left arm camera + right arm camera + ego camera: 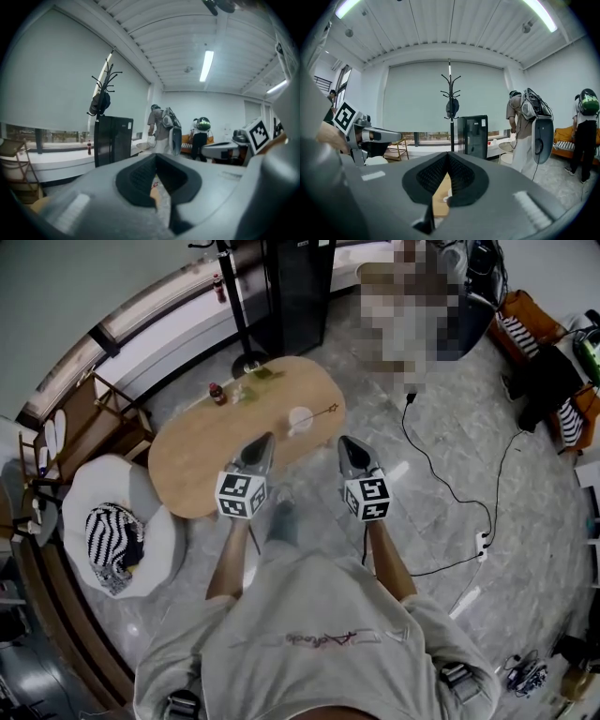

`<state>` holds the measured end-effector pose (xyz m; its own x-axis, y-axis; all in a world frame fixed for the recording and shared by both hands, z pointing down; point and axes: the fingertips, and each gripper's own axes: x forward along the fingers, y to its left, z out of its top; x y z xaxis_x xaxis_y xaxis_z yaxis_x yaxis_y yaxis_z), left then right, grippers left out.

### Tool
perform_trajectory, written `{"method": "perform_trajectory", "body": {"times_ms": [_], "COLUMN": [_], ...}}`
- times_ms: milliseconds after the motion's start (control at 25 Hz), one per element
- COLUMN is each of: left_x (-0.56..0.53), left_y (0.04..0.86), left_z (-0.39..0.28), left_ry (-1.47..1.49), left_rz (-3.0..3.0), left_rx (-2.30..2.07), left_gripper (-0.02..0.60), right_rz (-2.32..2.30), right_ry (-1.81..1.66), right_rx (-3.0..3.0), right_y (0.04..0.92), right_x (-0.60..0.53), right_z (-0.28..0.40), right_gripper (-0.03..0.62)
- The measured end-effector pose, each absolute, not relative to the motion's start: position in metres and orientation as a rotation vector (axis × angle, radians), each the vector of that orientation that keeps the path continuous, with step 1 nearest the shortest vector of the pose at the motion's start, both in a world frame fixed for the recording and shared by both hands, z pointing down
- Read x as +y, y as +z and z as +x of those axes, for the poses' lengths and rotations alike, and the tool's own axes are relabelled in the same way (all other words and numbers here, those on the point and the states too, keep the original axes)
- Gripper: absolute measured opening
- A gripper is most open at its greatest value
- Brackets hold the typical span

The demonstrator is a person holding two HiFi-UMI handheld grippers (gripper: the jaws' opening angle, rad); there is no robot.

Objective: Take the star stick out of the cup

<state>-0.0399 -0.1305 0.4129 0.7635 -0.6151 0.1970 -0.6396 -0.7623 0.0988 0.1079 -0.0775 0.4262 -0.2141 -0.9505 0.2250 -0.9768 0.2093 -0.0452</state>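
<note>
Above the near edge of the bench [197,465], we are holding the left tongs [262,448] closed and empty; farther on, the cup [300,419] is standing with the star stick [324,412] leaning out rightward; we are holding the right tongs [350,452] likewise closed on nothing. Reaching in without opening them first, we are risking tipping the cup or flicking the stick away.

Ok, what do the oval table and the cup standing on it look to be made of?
The table looks like wood or wood veneer: an even light tan top with a matte finish, though the grain is too small to confirm. The cup is white and opaque, possibly paper or plastic; it is too small to tell which.
</note>
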Motion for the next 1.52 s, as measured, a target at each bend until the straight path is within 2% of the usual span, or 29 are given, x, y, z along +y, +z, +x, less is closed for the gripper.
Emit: {"method": "perform_trajectory", "body": {"times_ms": [440,840,1520], "left_x": [-0.265,-0.365,-0.402], "left_y": [0.423,0.457,0.519], "left_z": [-0.018,-0.023,0.020], "left_ry": [0.254,0.303,0.430], "left_rz": [2.770,2.696,2.615], "left_rx": [-0.918,-0.889,-0.814], "left_gripper": [0.003,0.003,0.003], "right_rz": [1.901,1.846,1.850], "right_ry": [0.335,0.408,0.590], "right_rx": [-2.259,-2.230,-2.176], "right_y": [0.429,0.454,0.516], "right_x": [-0.207,-0.311,-0.348], "right_z": [0.128,0.118,0.160], "right_gripper": [0.005,0.005,0.005]}}
